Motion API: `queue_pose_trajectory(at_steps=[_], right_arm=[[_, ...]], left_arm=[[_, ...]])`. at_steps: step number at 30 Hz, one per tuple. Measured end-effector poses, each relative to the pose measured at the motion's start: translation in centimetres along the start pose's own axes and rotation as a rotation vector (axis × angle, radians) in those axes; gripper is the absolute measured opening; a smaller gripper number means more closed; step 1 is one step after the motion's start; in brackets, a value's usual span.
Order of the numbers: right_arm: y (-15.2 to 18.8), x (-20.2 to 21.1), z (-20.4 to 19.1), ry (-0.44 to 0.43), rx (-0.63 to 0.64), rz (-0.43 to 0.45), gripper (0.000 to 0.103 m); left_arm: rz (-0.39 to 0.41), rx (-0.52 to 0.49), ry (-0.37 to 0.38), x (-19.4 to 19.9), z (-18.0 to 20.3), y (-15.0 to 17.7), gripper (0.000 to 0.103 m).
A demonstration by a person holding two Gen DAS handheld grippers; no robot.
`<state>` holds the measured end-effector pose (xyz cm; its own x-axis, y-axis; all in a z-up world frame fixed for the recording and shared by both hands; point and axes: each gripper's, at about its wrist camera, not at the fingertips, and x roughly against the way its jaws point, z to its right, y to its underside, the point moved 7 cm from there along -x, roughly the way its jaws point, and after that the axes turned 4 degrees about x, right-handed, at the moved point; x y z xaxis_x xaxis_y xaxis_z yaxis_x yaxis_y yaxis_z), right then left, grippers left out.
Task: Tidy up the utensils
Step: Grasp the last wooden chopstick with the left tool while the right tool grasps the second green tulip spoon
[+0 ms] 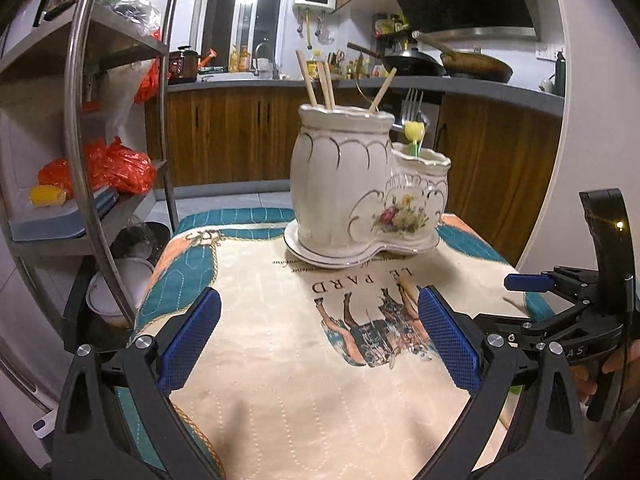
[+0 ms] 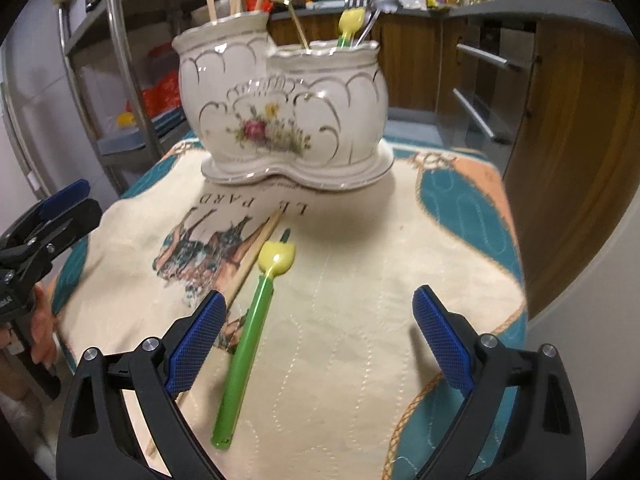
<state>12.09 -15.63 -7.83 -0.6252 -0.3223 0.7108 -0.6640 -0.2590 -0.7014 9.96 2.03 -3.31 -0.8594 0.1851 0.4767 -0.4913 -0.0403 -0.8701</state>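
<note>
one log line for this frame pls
left gripper: open, empty | right gripper: open, empty | green utensil, chopstick: on cloth | holder: partly filled

The only clear lettering is on the cream tablecloth (image 2: 340, 320): "LE PARD" printed in dark capitals just in front of the ceramic holder's base (image 2: 298, 172), above a horse picture. It reads upside down from the left wrist view. A finer line of script beside it is too small to read.
</note>
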Motion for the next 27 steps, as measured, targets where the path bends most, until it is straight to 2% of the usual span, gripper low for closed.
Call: queue_pose_trajectory(at_steps=[1, 4, 6, 8, 13, 17, 23, 27], right_arm=[[0.1, -0.2, -0.3, -0.015, 0.004, -0.010, 0.093], [0.3, -0.3, -1.1, -0.039, 0.030, -0.033, 0.079], [0.4, -0.5, -1.4, -0.044, 0.046, -0.049, 0.060], [0.6, -0.8, -1.9, -0.050, 0.064, -0.071, 0.047], [0.2, -1.2, -2.7, -0.062, 0.086, -0.082, 0.036], [0.0, -1.5, -2.4, -0.075, 0.085, -0.070, 0.016], [0.1, -1.1, -0.4, -0.113, 0.036, -0.052, 0.010], [0.1, -0.3, 1.4, -0.105, 0.005, -0.022, 0.010]], left_arm=[[-0.004, -0.003, 0.000, -0.1, 0.1, 0.1, 0.097], [-0.011, -0.006, 0.006, -0.3, 0.1, 0.1, 0.097], [-0.013, -0.007, 0.011, -0.4, 0.2, 0.1, 0.097], [-0.016, -0.010, 0.011, -0.5, 0.2, 0.2, 0.097], [-0.031, -0.023, 0.010, -0.7, 0.6, 0.4, 0.097], [-0.068, -0.012, 0.042, -0.9, 1.3, 0.7, 0.097], [-0.117, -0.032, 0.055, -1.1, 3.1, 1.0, 0.097], [-0.210, -0.060, 0.078, -2.0, 5.3, 2.1, 0.095]])
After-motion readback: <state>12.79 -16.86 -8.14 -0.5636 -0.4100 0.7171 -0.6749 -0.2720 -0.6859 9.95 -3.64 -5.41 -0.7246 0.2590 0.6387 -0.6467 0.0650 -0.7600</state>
